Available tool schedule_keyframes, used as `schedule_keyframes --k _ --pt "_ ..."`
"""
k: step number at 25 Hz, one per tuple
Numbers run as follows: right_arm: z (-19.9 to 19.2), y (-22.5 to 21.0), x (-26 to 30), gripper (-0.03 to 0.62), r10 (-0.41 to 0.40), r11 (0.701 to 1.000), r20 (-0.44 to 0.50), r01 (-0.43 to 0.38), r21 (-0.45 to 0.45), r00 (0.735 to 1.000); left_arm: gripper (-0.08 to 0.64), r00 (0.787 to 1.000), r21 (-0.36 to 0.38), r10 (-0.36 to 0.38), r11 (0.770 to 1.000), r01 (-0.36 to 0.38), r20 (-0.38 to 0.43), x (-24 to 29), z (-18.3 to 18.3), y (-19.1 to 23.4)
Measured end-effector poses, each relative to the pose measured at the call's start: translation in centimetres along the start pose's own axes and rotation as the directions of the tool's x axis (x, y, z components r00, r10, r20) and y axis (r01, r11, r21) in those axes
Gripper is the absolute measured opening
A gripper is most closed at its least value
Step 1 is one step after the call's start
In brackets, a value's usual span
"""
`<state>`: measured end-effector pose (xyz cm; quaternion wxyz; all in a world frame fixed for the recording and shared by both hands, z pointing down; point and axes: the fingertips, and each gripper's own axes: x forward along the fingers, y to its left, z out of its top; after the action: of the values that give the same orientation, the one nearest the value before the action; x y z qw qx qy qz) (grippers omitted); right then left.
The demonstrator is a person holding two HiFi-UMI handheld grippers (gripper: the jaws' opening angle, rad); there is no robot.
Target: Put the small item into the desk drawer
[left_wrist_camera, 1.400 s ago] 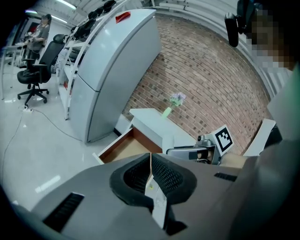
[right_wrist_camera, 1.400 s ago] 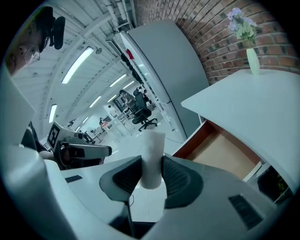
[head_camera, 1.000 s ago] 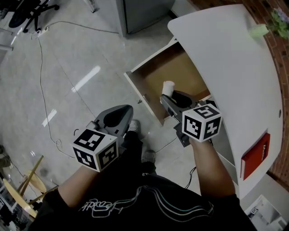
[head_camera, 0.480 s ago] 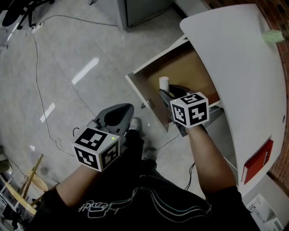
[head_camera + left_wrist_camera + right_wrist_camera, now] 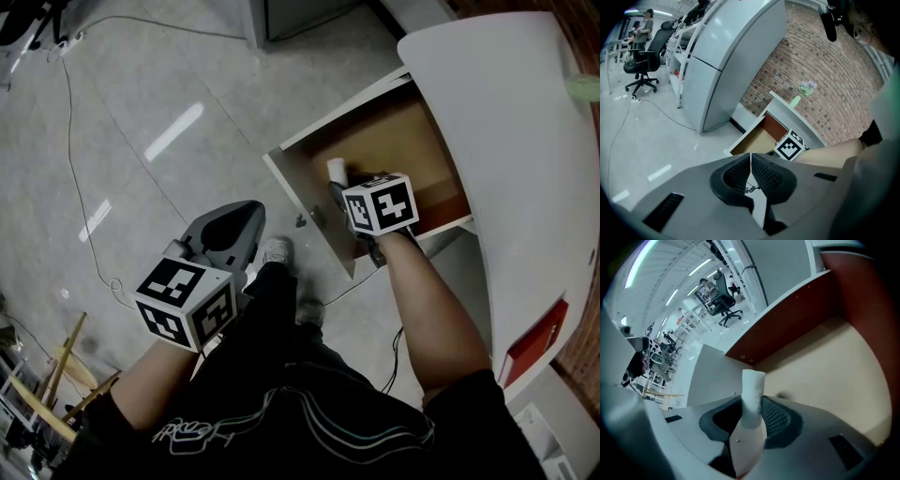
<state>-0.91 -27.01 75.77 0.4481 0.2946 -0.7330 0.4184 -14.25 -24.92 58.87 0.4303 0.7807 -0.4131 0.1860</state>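
Note:
A small white cylinder (image 5: 336,171) stands out between the pads of my right gripper (image 5: 340,187), which is shut on it. That gripper points steeply down inside the open desk drawer (image 5: 398,141), near the drawer's front left corner. In the right gripper view the white cylinder (image 5: 752,394) sticks out past my right gripper (image 5: 753,414), above the drawer's tan floor (image 5: 825,366). My left gripper (image 5: 242,217) hangs over the floor to the left of the drawer. In its own view my left gripper (image 5: 750,169) is shut, pads together, holding nothing.
The white desk top (image 5: 506,141) overhangs the drawer on the right, with a red book (image 5: 532,342) near its front. A cable (image 5: 84,187) trails over the tiled floor. A tall grey cabinet (image 5: 726,61) stands beyond the drawer (image 5: 752,143), against a brick wall.
My right gripper has sunk into the drawer with the white cylinder and tipped more steeply down. The left gripper has dropped a little and shifted left.

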Motion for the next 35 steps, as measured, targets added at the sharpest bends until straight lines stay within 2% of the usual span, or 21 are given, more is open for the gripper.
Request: schedule_keyframes --k 4,9,18,22,28,32,35 --pt "0.0 -1.1 1.7 0.144 -0.017 1.0 -0.033 0.017 0.004 0.999 0.029 1.0 -0.006 0.025 1.0 -0.024 0.009 0.3 0.4 2.0" --pt "-0.6 -1.6 3.3 0.144 0.0 1.0 -0.079 0.001 0.018 0.997 0.029 0.999 -0.019 0.046 0.999 -0.046 0.01 0.6 0.5 3.7" --pt "-1.3 -1.7 5.4 0.153 0.017 1.0 -0.127 -0.018 -0.007 0.992 0.029 0.999 -0.022 0.044 0.999 -0.044 0.008 1.7 0.3 4.9" --pt "-1.8 -1.8 5.6 0.177 0.027 1.0 -0.125 -0.025 0.017 0.992 0.029 0.999 -0.029 0.046 0.999 -0.046 0.018 1.9 0.1 5.4" --pt "-1.2 -1.4 4.0 0.212 0.059 0.996 -0.062 -0.055 0.063 0.996 0.029 0.998 -0.024 0.051 0.998 -0.05 0.022 1.3 -0.4 4.4" --pt "-0.8 -0.5 1.2 0.219 0.076 0.992 0.023 -0.078 0.096 0.997 0.029 0.999 -0.019 0.037 0.999 -0.036 0.034 0.2 -0.6 2.4" --pt "-0.3 1.0 -1.7 0.218 0.073 0.994 0.109 -0.081 0.069 0.991 0.029 0.999 -0.028 0.028 0.999 -0.027 0.039 -0.8 -1.1 1.0"
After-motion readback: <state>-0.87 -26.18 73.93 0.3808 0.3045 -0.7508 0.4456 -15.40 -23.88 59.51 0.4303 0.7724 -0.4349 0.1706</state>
